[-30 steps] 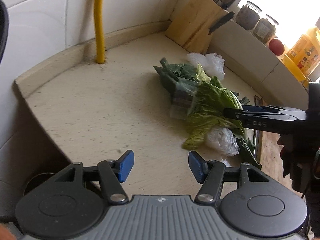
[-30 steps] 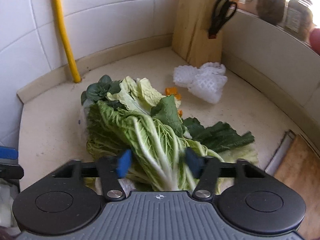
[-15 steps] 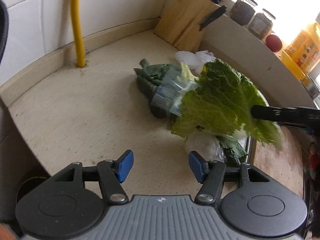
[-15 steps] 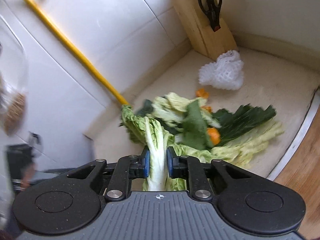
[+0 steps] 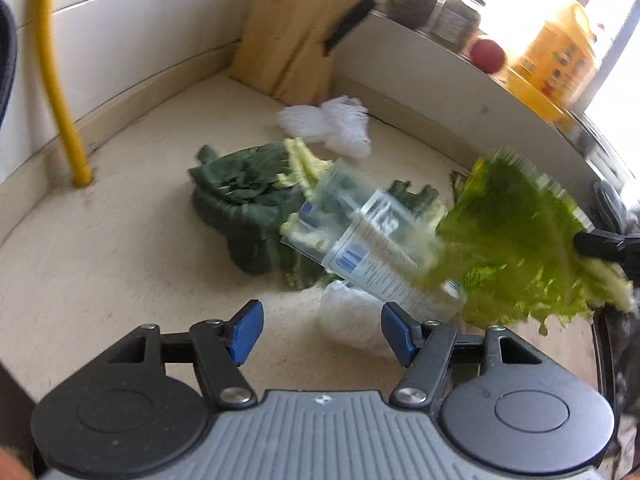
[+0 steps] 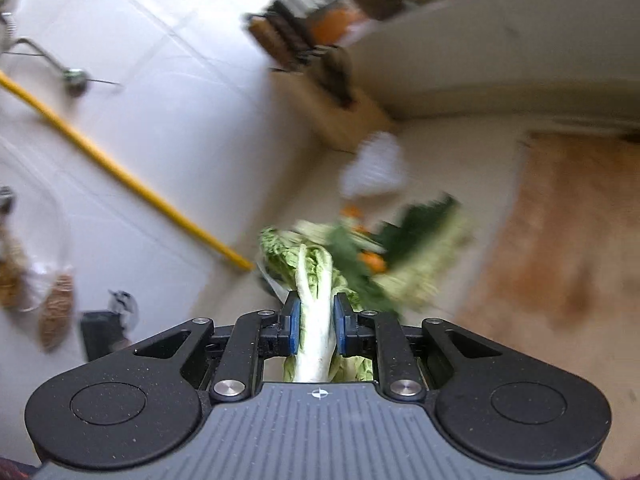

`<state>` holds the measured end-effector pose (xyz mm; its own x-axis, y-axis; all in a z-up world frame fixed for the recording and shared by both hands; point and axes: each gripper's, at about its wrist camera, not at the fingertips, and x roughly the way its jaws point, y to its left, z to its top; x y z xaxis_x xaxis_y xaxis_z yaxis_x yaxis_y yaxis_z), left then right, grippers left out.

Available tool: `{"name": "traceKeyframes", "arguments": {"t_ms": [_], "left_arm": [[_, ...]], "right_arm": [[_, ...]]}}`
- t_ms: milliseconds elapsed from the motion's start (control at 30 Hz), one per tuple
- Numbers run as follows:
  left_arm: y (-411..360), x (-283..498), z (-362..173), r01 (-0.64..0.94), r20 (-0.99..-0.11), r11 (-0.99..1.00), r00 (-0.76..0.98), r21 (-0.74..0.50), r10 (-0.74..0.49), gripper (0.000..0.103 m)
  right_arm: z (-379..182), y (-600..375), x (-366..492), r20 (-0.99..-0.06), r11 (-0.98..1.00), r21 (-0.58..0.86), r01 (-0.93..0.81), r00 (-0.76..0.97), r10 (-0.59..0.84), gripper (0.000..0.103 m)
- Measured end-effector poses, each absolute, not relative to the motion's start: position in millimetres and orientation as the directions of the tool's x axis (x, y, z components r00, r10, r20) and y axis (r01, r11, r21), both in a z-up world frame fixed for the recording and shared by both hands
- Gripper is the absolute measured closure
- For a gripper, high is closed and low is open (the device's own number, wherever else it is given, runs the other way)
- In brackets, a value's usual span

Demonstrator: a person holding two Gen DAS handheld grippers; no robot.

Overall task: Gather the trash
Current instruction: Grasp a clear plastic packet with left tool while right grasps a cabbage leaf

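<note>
Pale-ribbed cabbage leaf (image 6: 314, 304) lifted, clamped at stalk. Dark greens (image 5: 244, 216), clear labelled plastic wrapper (image 5: 372, 256), white foam net (image 5: 340, 128) heaped mid-tabletop (image 5: 120, 248).

Your beige countertop (image 5: 120, 248) carries dark greens (image 5: 244, 204), white foam netting (image 5: 340, 124), a knife block (image 5: 296, 40), crumpled plastic (image 5: 352, 316).

A home kitchen, plainly. The beige stone countertop (image 5: 120, 248) runs into a corner of white wall tiles (image 5: 132, 24), and a wooden knife block (image 5: 296, 40) stands there with dark handles sticking out. Glass storage jars (image 5: 416, 0), a red tomato (image 5: 486, 55) and a yellow oil jug (image 5: 560, 56) line the sunlit window ledge. A wooden cutting board (image 6: 560, 232) lies on the counter, and vegetable scraps (image 5: 248, 208) are heaped nearby.
</note>
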<state>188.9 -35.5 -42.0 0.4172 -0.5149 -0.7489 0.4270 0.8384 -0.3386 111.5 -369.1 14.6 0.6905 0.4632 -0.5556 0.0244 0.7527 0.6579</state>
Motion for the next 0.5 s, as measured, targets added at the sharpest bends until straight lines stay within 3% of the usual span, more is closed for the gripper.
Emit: {"name": "traceKeyframes", "arguments": {"t_ms": [200,500], "left_arm": [[-48.8,204.2,-50.1,0.459,-0.733,0.783,0.337,-0.420,-0.591,0.039],[-57.2,238.7,-76.7,0.347,-0.687,0.749,0.306,-0.564,-0.659,0.039]], "right_arm": [[-4.4,-372.1,101.3,-0.659,0.819,0.552,0.156,0.683,0.314,0.080],[-21.6,-369.1,107.2,-0.699,0.833,0.519,0.194,0.658,0.282,0.075]]}}
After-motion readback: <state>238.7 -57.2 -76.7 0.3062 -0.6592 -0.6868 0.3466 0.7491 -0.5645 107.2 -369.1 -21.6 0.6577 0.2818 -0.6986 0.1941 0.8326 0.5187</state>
